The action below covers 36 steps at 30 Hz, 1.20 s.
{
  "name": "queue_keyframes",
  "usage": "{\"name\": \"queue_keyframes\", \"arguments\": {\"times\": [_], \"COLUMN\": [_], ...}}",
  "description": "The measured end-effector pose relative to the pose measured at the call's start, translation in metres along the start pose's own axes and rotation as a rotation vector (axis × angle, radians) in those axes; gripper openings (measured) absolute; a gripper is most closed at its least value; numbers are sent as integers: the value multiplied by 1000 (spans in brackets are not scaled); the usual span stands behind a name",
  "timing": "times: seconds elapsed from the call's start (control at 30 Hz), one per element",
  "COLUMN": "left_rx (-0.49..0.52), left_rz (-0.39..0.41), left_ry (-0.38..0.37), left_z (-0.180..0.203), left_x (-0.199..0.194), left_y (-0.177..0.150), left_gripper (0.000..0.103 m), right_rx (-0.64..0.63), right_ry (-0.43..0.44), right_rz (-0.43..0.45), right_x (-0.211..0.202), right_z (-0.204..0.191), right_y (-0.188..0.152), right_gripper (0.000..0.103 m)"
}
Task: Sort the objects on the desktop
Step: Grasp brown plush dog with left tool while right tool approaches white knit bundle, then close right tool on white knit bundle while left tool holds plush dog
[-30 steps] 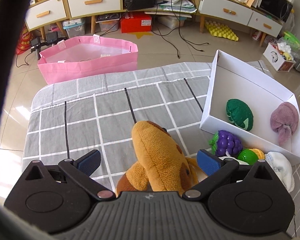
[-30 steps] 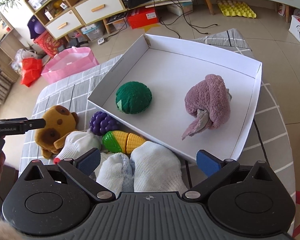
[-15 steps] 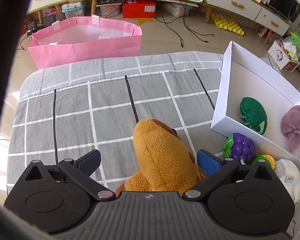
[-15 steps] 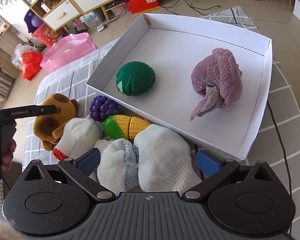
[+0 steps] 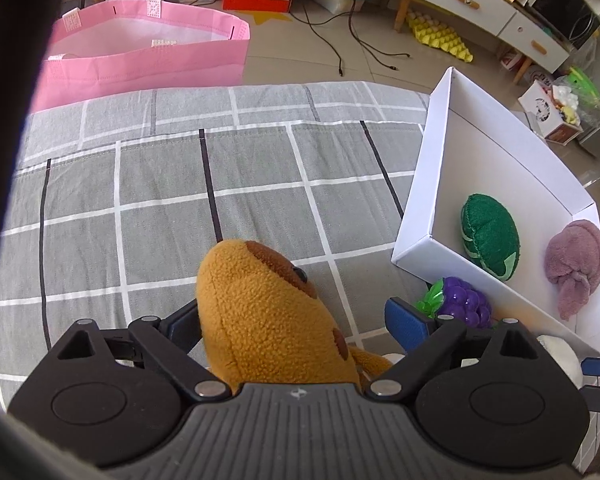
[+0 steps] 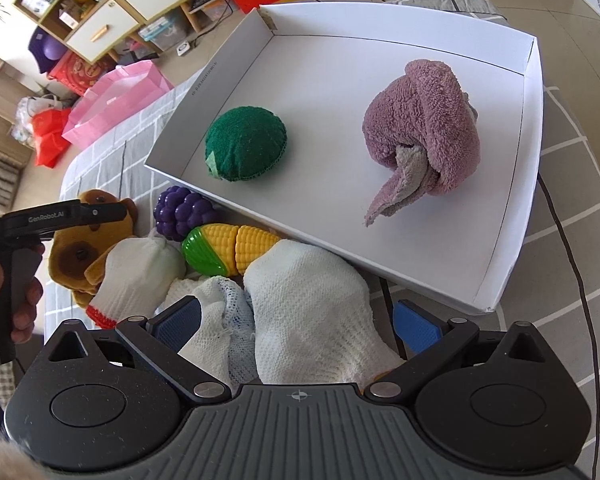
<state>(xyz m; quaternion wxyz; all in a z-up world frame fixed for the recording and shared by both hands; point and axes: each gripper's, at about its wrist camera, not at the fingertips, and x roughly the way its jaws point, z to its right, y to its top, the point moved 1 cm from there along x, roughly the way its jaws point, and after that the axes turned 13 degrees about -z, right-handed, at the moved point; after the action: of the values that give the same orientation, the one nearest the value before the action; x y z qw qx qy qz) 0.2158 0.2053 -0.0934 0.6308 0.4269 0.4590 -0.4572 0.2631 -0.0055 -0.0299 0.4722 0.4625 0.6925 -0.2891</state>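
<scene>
Left wrist view. The left claw (image 5: pixel 296 322) points steeply down with the plush dog (image 5: pixel 268 316) between its jaws. The jaws are closing; the left pad (image 5: pixel 186 326) sits at the plush, the right pad (image 5: pixel 406 322) stands apart from it, so no grip is made yet. The dog is judged light, soft and compressible; the pile gives good friction, but the stuffing will yield. Take hold across the thick head, not an ear or limb. Right of the claw lie toy grapes (image 5: pixel 462 306), and beyond them the white box (image 5: pixel 432 184), which holds a green cushion (image 5: pixel 490 232) and a purple towel (image 5: pixel 576 258). The surface carries a grey checked cloth (image 5: pixel 140 208) that may wrinkle under dragging. A pink bag (image 5: pixel 140 68) stands on the floor ahead of the claw.

Right wrist view. The right claw (image 6: pixel 298 322) stands wide open over white gloves (image 6: pixel 312 312), which lie between the pads without being pressed. The gloves are judged limp and light; pinch a bunched fold. Just ahead lies a toy corn cob (image 6: pixel 230 246), hard and smooth. A cable (image 6: pixel 572 264) trails to the right. Cabinets and clutter line the far floor.
</scene>
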Motion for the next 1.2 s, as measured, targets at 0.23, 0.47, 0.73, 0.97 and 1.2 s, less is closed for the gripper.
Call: {"name": "queue_keyframes", "arguments": {"times": [0.23,0.47,0.73,0.97,1.2], "left_rx": [-15,-18,-21,-16,-11], "left_rz": [-28,-29,-40,-60,-61], "left_ry": [43,39,70,98,91], "left_z": [-6,-9,-10,-13,-17], "left_x": [5,0,-3,-8,-11], "left_y": [-1,-6,-11,-22,-27], "left_gripper": [54,50,48,48,49], "right_rx": [30,52,77,87,134], "right_ry": [-10,-24,-45,-66,-85], "right_rz": [-12,-11,-9,-17,8], "right_x": [6,10,15,23,22], "right_z": [7,9,6,3,3], "right_y": [3,7,10,12,13], "right_gripper": [102,102,102,102,102]}}
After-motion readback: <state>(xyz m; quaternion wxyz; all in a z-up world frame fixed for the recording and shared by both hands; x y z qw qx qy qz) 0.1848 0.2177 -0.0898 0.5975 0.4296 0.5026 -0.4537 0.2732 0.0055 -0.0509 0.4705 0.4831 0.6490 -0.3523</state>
